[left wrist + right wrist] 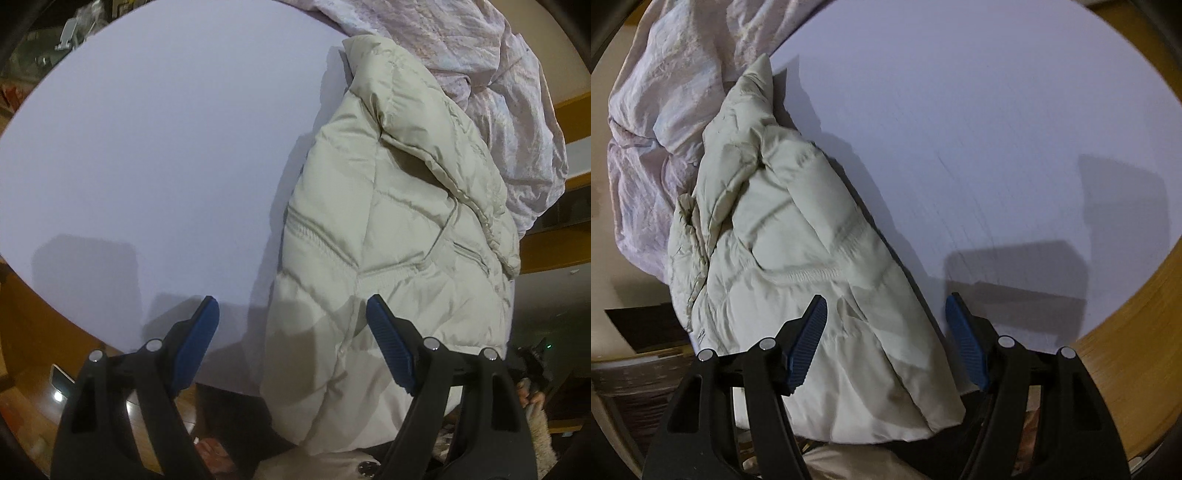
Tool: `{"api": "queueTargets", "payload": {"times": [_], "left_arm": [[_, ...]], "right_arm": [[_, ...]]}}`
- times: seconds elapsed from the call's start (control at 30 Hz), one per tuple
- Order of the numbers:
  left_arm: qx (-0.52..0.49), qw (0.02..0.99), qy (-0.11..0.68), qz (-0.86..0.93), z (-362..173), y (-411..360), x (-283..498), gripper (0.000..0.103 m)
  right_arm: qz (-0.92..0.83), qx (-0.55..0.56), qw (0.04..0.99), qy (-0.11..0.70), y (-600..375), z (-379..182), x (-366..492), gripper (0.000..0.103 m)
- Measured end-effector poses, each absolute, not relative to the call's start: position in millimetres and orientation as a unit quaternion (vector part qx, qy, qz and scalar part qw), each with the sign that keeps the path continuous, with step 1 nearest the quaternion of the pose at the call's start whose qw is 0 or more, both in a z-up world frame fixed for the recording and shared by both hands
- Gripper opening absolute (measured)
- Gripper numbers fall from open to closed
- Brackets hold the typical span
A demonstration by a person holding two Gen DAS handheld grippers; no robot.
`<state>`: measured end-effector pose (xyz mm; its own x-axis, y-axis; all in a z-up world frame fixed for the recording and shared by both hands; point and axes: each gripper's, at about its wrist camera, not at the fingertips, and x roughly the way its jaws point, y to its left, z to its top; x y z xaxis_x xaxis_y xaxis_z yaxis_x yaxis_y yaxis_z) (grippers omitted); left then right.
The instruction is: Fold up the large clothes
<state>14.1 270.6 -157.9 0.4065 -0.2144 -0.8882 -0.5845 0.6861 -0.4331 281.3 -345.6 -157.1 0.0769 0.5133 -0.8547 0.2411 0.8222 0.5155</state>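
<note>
Left gripper (291,325) jaws spread, empty | right gripper (886,321) likewise | puffer jacket (388,240) beneath both

The left tool (291,317) sits at the bottom of its frame, its 2 blue-padded fingers (388,343) spread wide apart with nothing between them. The right tool (886,317) fills the lower middle of its frame the same way, jaws parted and gripping nothing, blue pads (807,347) facing inward. Both black finger frames angle up toward the frame center.
</note>
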Motion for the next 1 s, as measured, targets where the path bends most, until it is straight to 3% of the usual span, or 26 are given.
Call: {"api": "queueTargets", "payload": {"times": [0.2,0.7,0.8,0.87,1.0], "left_arm": [[-0.397,0.748,0.520,0.115,-161.5,264.4,1.8,0.080],[-0.445,0.738,0.503,0.075,-169.5,232.8,-23.6,0.053],[-0.453,0.735,0.500,0.076,-170.2,232.3,-23.7,0.040],[-0.447,0.740,0.497,0.077,-166.2,230.6,-22.3,0.028],[-0.420,0.760,0.490,0.078,-150.0,227.3,-16.7,0.016]], "right_arm": [[0.130,0.290,0.661,0.680,-340.1,-165.8,272.3,0.069],[0.213,0.309,0.626,0.683,-326.6,-172.7,253.4,0.060],[0.217,0.310,0.625,0.683,-326.5,-174.2,250.8,0.046],[0.218,0.310,0.630,0.678,-327.5,-172.3,249.7,0.028],[0.229,0.303,0.650,0.658,-327.0,-158.3,249.9,0.018]]}}
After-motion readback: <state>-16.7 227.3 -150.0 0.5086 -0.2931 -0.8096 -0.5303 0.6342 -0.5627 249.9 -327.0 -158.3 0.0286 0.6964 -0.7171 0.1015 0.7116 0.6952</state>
